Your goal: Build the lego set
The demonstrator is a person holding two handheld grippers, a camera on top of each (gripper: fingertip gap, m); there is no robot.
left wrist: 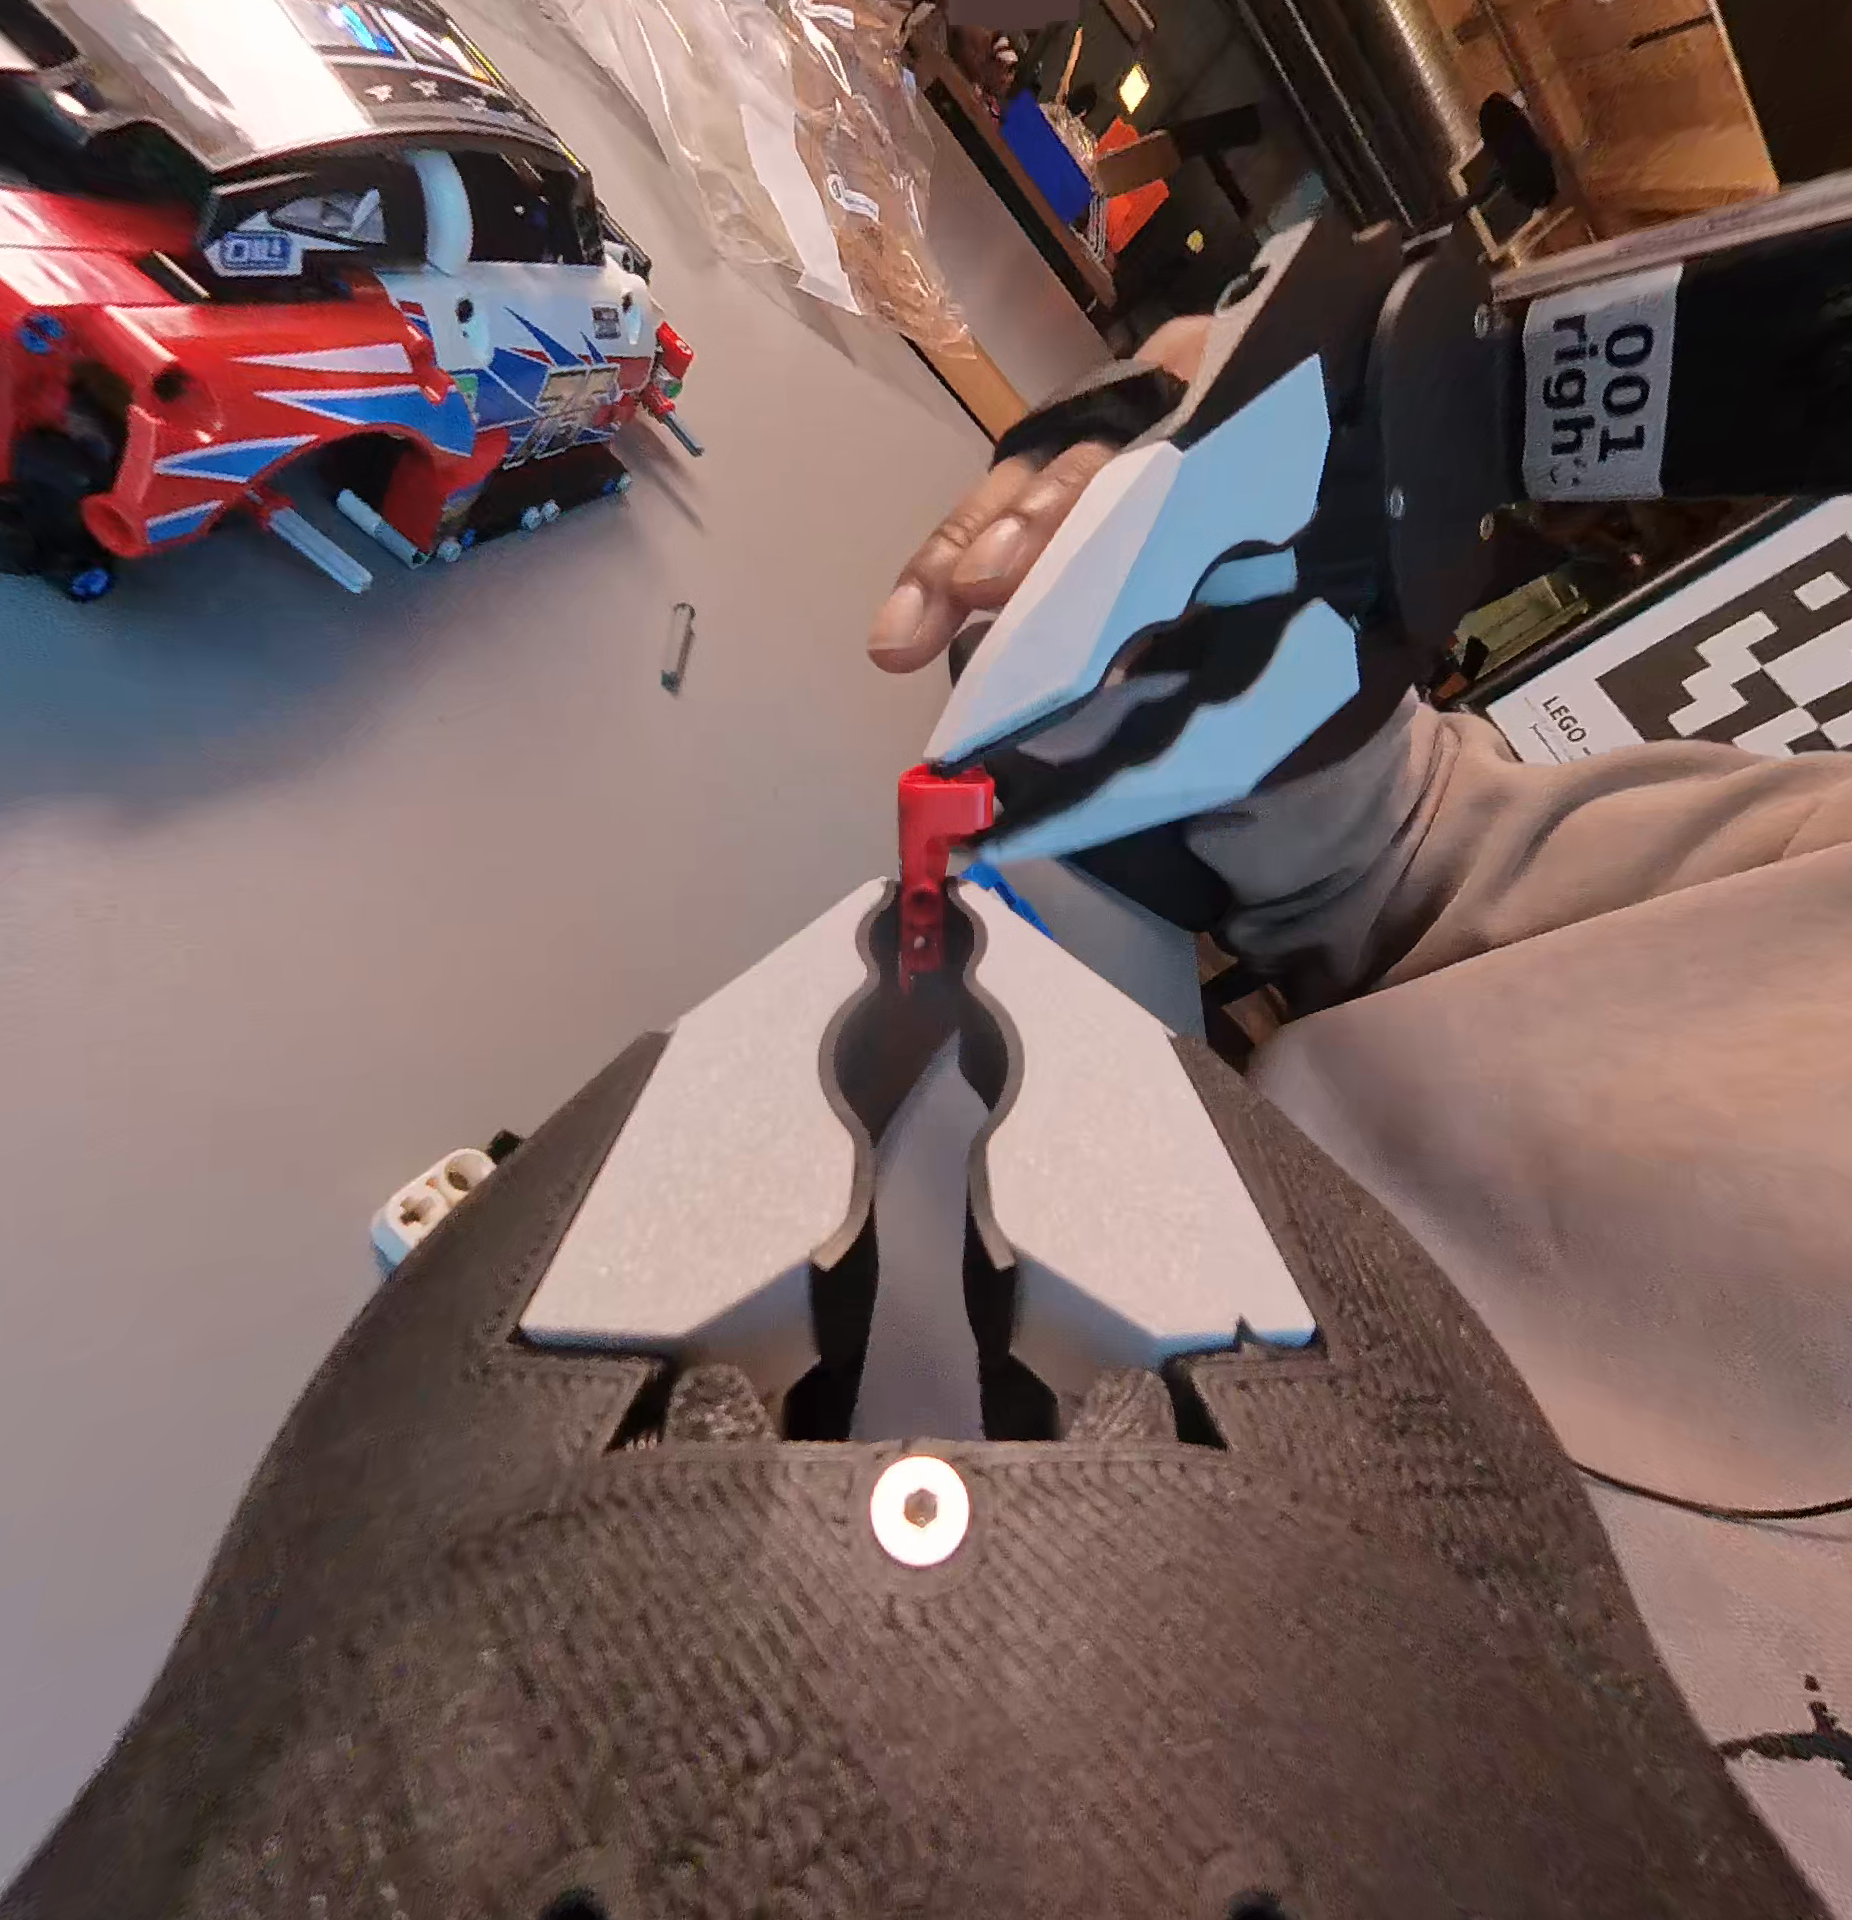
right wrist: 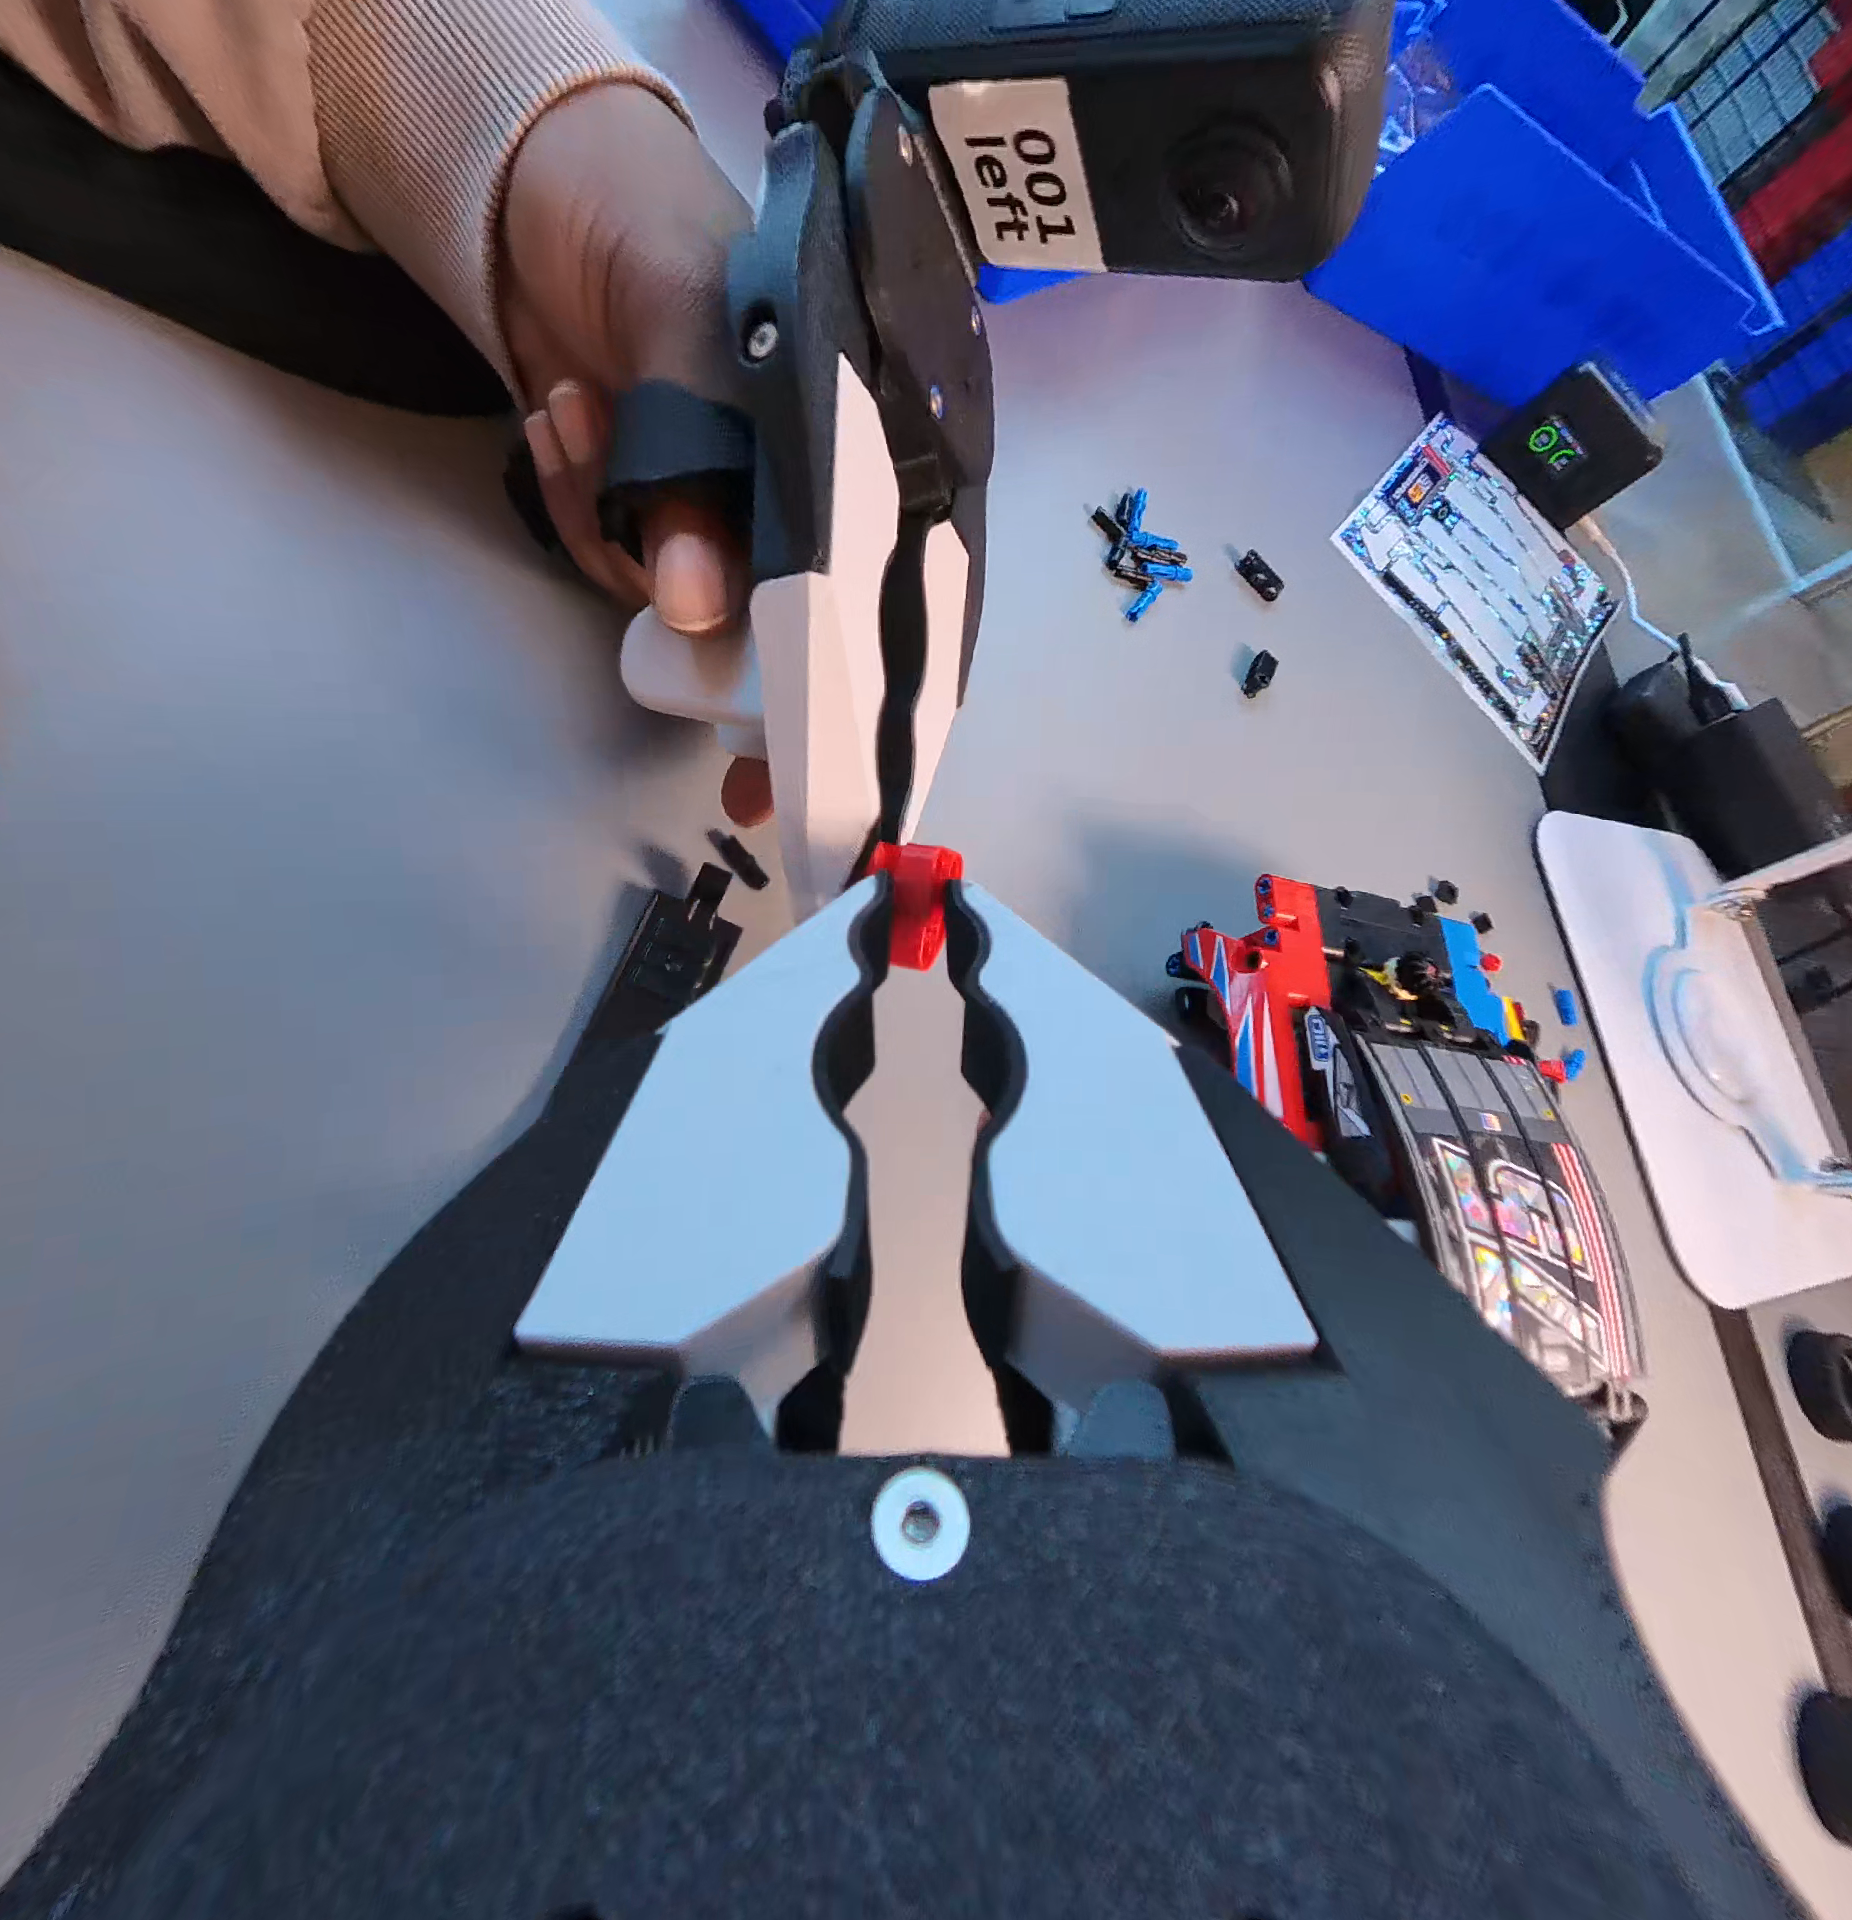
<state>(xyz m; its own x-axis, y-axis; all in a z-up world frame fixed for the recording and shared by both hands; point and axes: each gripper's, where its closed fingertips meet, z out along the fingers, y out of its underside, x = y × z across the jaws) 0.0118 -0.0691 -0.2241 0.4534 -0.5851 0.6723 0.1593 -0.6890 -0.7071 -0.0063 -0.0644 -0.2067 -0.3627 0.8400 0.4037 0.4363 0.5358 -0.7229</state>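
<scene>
A small red L-shaped lego piece [left wrist: 937,821] is held in the air between both grippers, above the grey table. My left gripper [left wrist: 927,896] is shut on its lower leg. My right gripper [left wrist: 958,812] comes in from the right and is shut on its upper arm. In the right wrist view my right gripper [right wrist: 915,883] clamps the red piece [right wrist: 914,914], and the left gripper [right wrist: 868,854] reaches down onto it from above. The partly built red, white and blue lego car [left wrist: 278,343] stands at the far left; it also shows in the right wrist view [right wrist: 1421,1101].
A grey axle [left wrist: 678,644] and a white connector [left wrist: 428,1195] lie loose on the table. A heap of blue and black pins [right wrist: 1140,556], two black parts [right wrist: 1260,574], a sticker sheet [right wrist: 1473,582], a white tray [right wrist: 1628,1039], tyres [right wrist: 1836,1387] and blue bins [right wrist: 1524,239] lie to the right. Left and right tips are no more than a few centimetres apart.
</scene>
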